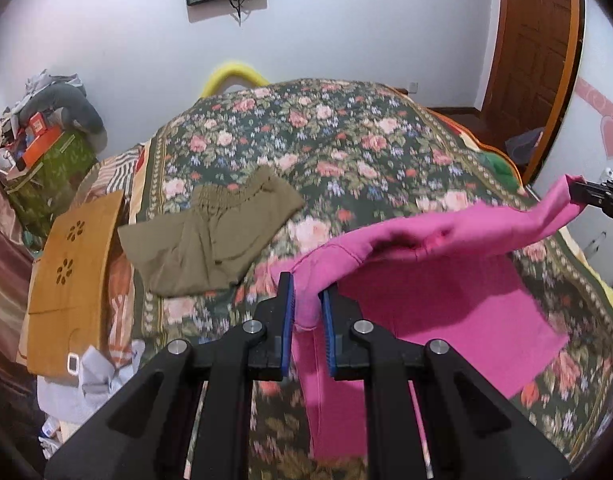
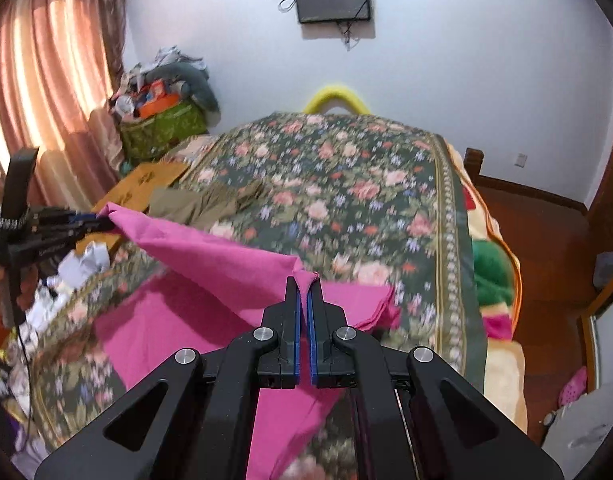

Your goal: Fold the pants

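Pink pants (image 1: 446,280) hang lifted above the floral bedspread (image 1: 346,140), stretched between both grippers. My left gripper (image 1: 307,292) is shut on one end of the pink fabric. My right gripper (image 2: 305,284) is shut on the other end of the pink pants (image 2: 210,264). The right gripper also shows at the right edge of the left wrist view (image 1: 586,192), and the left gripper at the left of the right wrist view (image 2: 102,222). The lower part of the pants rests on the bed.
Folded olive-brown pants (image 1: 210,232) lie on the bed to the left. A wooden board (image 1: 74,272) sits at the bed's left edge, with piled clutter (image 1: 46,128) beyond. A door (image 1: 534,48) stands at the right, and a curtain (image 2: 46,80) at the left.
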`<action>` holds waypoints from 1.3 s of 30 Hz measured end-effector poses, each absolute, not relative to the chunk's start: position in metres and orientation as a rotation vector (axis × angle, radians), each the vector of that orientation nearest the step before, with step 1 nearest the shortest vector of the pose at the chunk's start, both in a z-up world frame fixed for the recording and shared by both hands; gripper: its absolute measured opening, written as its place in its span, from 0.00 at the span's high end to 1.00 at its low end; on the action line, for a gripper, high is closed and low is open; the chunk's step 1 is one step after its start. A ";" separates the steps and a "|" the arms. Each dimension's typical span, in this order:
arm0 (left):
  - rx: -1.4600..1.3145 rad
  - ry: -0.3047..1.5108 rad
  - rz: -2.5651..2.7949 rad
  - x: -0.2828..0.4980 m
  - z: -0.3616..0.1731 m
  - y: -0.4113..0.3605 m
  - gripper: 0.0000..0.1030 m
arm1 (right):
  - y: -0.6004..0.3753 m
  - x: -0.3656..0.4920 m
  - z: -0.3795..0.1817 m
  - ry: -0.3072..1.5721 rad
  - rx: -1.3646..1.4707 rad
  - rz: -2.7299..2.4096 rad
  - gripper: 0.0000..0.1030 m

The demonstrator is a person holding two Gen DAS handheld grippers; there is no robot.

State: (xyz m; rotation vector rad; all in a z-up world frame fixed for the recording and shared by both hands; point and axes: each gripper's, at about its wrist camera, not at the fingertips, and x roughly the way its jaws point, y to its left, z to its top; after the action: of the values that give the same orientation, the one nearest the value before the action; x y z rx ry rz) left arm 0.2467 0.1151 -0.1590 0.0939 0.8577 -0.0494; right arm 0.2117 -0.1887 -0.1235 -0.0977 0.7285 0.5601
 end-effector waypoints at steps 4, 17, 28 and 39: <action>0.098 0.886 -0.052 0.226 -0.174 0.114 0.87 | -0.188 0.196 -0.139 0.771 -0.103 0.579 0.98; 0.128 1.021 -0.045 0.178 -0.236 0.107 0.87 | -0.194 0.150 -0.194 0.886 -0.128 0.589 0.97; 0.119 1.021 -0.028 0.154 -0.225 0.112 0.86 | -0.206 0.128 -0.196 0.900 -0.158 0.577 0.94; 0.138 0.952 -0.043 0.148 -0.191 0.087 0.44 | -0.214 0.120 -0.150 0.789 -0.095 0.583 0.92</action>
State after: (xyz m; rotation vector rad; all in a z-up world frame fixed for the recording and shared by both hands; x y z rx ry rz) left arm 0.1475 0.0866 -0.1914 0.1378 0.9521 -0.0428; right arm 0.1200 -0.2138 -0.1497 -0.0954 0.7891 0.5832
